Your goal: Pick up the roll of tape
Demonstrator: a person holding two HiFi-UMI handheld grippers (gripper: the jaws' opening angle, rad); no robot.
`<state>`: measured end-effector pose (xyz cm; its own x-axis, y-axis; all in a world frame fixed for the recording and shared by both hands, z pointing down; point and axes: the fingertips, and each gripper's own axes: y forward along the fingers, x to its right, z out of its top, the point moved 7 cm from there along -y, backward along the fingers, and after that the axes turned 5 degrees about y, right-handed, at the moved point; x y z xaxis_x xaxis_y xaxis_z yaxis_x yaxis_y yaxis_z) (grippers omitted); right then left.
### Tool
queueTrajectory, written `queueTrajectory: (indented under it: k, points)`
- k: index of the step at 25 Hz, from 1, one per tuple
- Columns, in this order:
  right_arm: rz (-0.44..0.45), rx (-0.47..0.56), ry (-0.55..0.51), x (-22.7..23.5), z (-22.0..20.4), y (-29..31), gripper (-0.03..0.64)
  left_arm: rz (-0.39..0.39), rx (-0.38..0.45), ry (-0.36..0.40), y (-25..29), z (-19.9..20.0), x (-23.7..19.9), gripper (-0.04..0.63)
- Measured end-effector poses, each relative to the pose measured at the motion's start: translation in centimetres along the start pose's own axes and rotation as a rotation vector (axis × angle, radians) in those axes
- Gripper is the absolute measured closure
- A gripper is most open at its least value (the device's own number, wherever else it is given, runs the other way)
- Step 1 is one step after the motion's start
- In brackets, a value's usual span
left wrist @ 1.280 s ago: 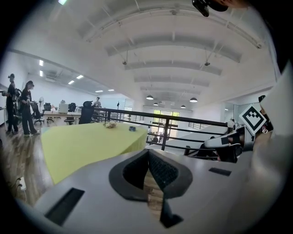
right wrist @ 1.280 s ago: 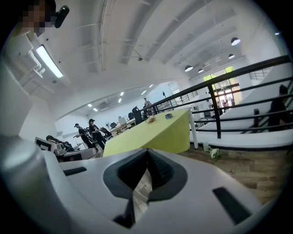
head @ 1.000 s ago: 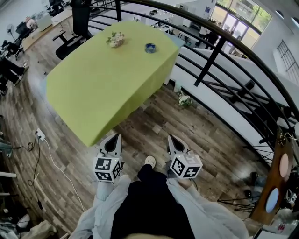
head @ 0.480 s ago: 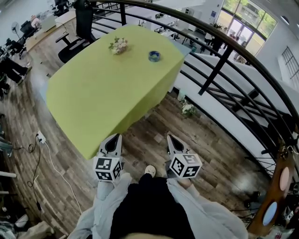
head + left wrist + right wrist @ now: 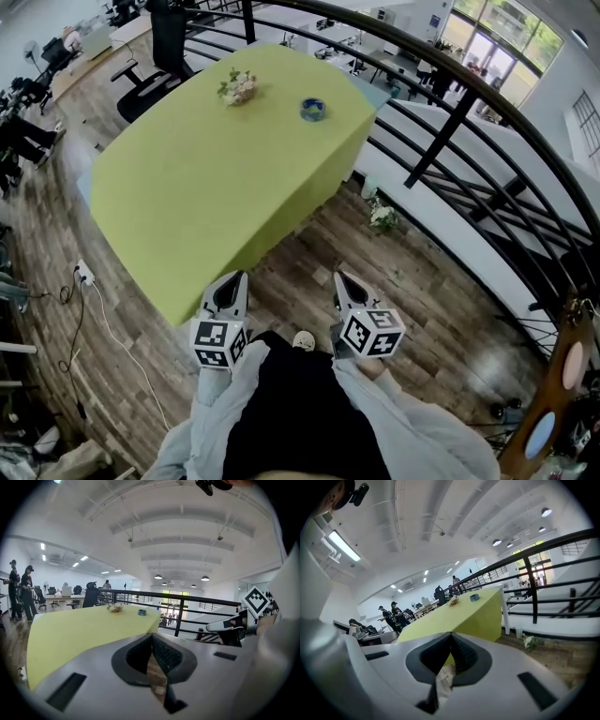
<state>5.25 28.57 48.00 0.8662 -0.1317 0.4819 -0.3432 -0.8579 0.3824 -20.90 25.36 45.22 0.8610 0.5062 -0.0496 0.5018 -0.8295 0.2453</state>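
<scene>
Well, I see a table (image 5: 206,178) covered fully with a yellow-green cloth, which hangs down over its edges. It stands on a floor (image 5: 309,258) of brown wooden planks, in a big open office with a white ceiling and round hanging lamps. A black metal railing (image 5: 450,117) curves along the right side of the table, and behind it there are desks and tall glass windows (image 5: 487,42). A black office chair (image 5: 155,56) stands at the far left end of the table. On the floor at the left lies a white power strip (image 5: 82,272) with its cable, and a small bunch of white flowers (image 5: 381,216) lies on the floor near the railing.

On the table, the roll of tape (image 5: 313,110) is blue and lies flat near the far right edge. A little bouquet (image 5: 237,87) lies to its left, apart from it.

Both tools are low at the near side, over the floor, well apart from the tape. The left gripper (image 5: 232,279) has its jaws together with nothing between them. The right gripper (image 5: 342,278) also has its jaws pressed together and empty.

As for writing, I can make out only the black-and-white square markers on the two cubes; they are patterns, not letters.
</scene>
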Motion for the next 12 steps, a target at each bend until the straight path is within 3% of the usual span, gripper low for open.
queueTrajectory:
  k: [11,12]
  points:
    - [-0.061,0.044,0.041,1.0,0.5,-0.7,0.607,-0.018,-0.039,0.029,0.9,-0.2,0.2,0.578]
    - [-0.066,0.047,0.039,1.2,0.7,-0.7,0.586,-0.022,-0.043,0.029,1.1,-0.3,0.3,0.578]
